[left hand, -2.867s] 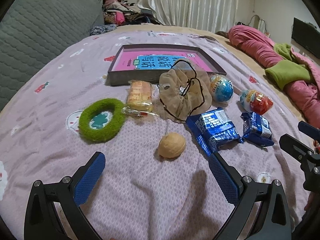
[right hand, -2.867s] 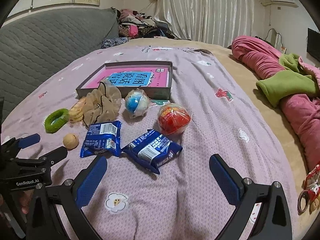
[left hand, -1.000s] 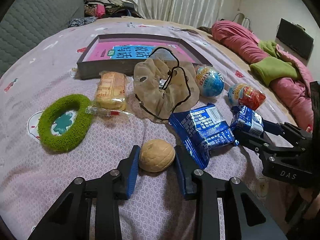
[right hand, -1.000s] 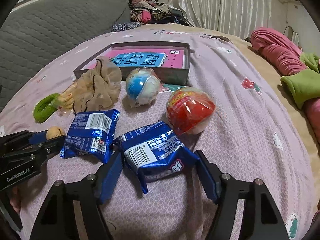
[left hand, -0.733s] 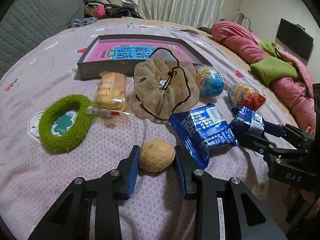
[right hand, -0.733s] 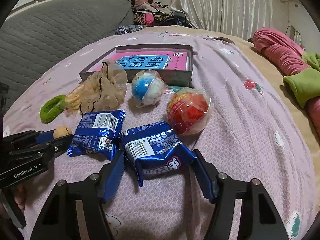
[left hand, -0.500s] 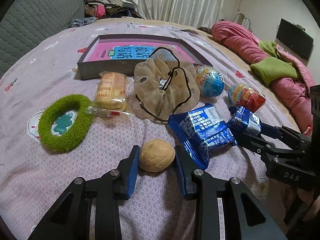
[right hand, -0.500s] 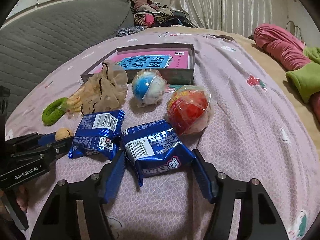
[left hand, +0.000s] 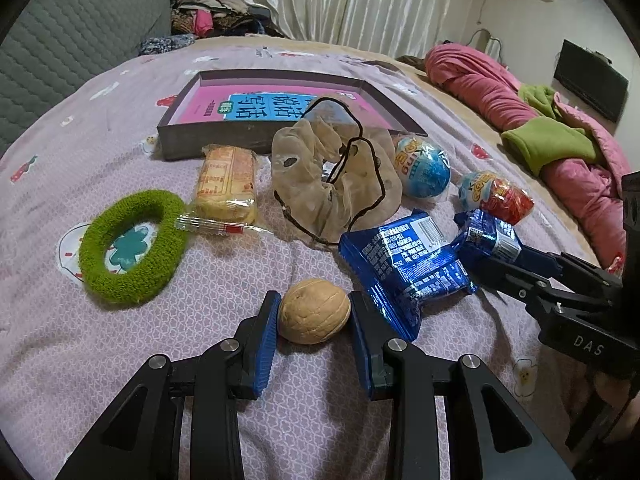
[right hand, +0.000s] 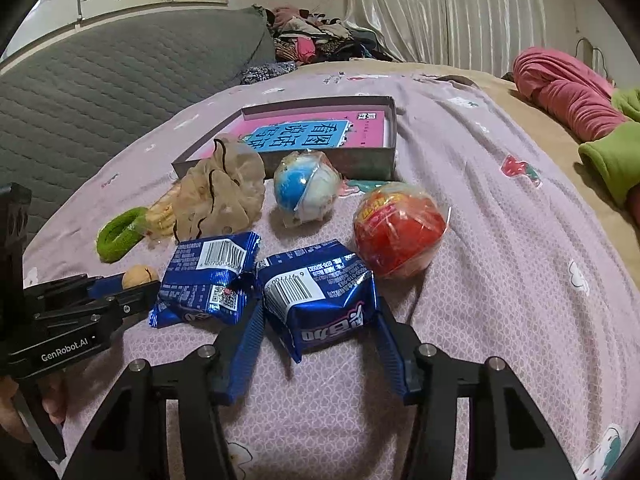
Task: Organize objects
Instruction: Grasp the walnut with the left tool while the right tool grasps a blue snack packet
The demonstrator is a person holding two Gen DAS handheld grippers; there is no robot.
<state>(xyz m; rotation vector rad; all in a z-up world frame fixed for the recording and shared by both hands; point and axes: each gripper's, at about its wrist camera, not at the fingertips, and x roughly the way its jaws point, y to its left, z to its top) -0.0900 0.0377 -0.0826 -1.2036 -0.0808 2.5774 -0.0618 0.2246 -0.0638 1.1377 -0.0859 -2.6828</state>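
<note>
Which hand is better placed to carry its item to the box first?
Either, narrowly the left: left gripper is shut on the walnut, a firm grip; right gripper has just closed on a crinkly blue packet.

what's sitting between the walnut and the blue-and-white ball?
In the left wrist view, a blue snack packet lies nearest the walnut, then the beige scrunchie's edge before the ball.
</note>
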